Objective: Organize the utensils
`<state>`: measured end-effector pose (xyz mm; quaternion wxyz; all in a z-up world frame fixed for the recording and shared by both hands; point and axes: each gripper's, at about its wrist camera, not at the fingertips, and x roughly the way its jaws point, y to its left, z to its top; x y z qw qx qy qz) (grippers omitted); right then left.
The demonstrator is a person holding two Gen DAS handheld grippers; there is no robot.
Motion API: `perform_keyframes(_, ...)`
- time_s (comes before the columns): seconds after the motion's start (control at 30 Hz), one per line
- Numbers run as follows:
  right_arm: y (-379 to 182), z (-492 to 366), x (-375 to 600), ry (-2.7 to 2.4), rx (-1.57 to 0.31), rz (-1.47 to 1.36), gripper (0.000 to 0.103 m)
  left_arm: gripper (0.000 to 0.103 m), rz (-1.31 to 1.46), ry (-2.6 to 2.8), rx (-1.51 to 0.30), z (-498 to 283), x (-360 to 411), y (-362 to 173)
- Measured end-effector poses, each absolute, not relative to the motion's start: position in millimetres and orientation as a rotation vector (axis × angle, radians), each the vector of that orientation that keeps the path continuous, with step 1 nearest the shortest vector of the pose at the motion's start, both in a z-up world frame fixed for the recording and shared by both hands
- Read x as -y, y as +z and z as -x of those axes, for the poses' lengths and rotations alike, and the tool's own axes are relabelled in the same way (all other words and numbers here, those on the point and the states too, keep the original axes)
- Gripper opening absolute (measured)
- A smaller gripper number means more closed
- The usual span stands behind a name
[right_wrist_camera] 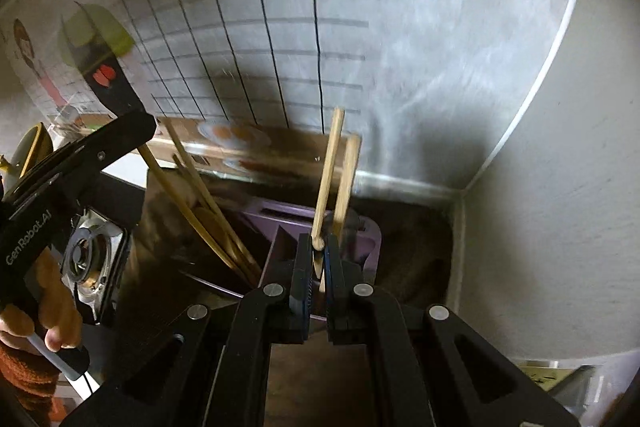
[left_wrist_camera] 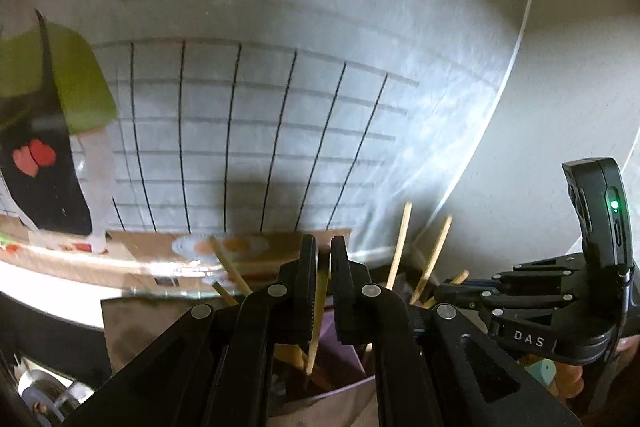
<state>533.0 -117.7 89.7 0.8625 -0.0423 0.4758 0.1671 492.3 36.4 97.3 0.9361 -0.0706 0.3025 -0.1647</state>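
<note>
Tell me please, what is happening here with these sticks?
A person holds a gripper in each hand and is sorting wooden chopsticks into a purple holder. The left gripper is shut on one chopstick whose lower end reaches down into the holder. The right gripper is shut on the lower ends of two chopsticks above the holder. More chopsticks already lean in another compartment.
</note>
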Motion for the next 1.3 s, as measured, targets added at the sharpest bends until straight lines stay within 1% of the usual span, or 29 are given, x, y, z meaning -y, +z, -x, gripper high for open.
perform_keyframes(0.07,83.7,-535.8,120.8,0.358,-1.012,0.074,0.004,0.008,0.14,-0.335,-0.634,-492.7,-33.5,94.7)
perform_keyframes(0.13,80.4,-534.8,124.5,0.381,-1.019,0.043,0.007,0.008,0.146,-0.333,-0.645,-491.3,-33.6,94.8)
perform_keyframes(0.23,85.8,-523.4,130.1,0.406,-0.967,-0.002,0.009,0.008,0.154,-0.336,-0.638,-485.6,-37.1,99.3)
perform_keyframes(0.3,95.0,-511.5,133.3,0.4,-0.909,0.0,0.01,0.008,0.154,-0.315,-0.6,-472.1,-41.5,108.1)
perform_keyframes(0.4,114.9,-484.2,140.2,0.384,-0.799,0.001,0.022,0.009,0.161,-0.279,-0.552,-450.3,-50.7,122.0)
perform_keyframes(0.47,127.5,-466.3,146.4,0.371,-0.728,-0.01,0.035,0.009,0.153,-0.259,-0.528,-434.6,-54.2,128.8)
perform_keyframes(0.57,140.7,-436.4,153.8,0.329,-0.63,-0.005,0.041,0.01,0.13,-0.229,-0.496,-399.9,-58.4,132.2)
perform_keyframes(0.6,142.3,-415.9,154.0,0.301,-0.603,0.015,0.042,0.01,0.119,-0.214,-0.491,-387.5,-59.4,130.8)
perform_keyframes(0.67,141.1,-403.7,153.6,0.29,-0.595,0.024,0.042,0.01,0.099,-0.177,-0.484,-363.6,-61.4,125.5)
perform_keyframes(0.73,135.3,-377.2,153.3,0.279,-0.581,0.022,0.042,0.015,0.066,-0.136,-0.477,-328.3,-62.0,113.9)
perform_keyframes(0.77,126.1,-353.1,149.5,0.277,-0.577,0.022,0.044,0.02,0.055,-0.12,-0.478,-316.9,-61.9,109.7)
perform_keyframes(0.8,126.1,-353.1,149.5,0.277,-0.577,0.022,0.045,0.024,0.044,-0.103,-0.481,-298.9,-61.9,102.4)
perform_keyframes(0.87,115.4,-328.6,145.6,0.27,-0.575,0.032,0.046,0.027,0.049,-0.088,-0.488,-274.3,-62.9,92.3)
perform_keyframes(1.03,87.6,-270.0,140.5,0.257,-0.571,0.018,0.047,0.027,0.016,-0.029,-0.494,-214.7,-56.9,62.3)
perform_keyframes(1.17,68.2,-236.4,136.3,0.253,-0.594,0.009,0.047,0.027,0.006,-0.018,-0.508,-186.2,-50.5,48.5)
perform_keyframes(1.3,60.2,-210.3,137.4,0.232,-0.572,0.002,0.047,0.027,-0.002,-0.015,-0.522,-166.1,-44.2,38.0)
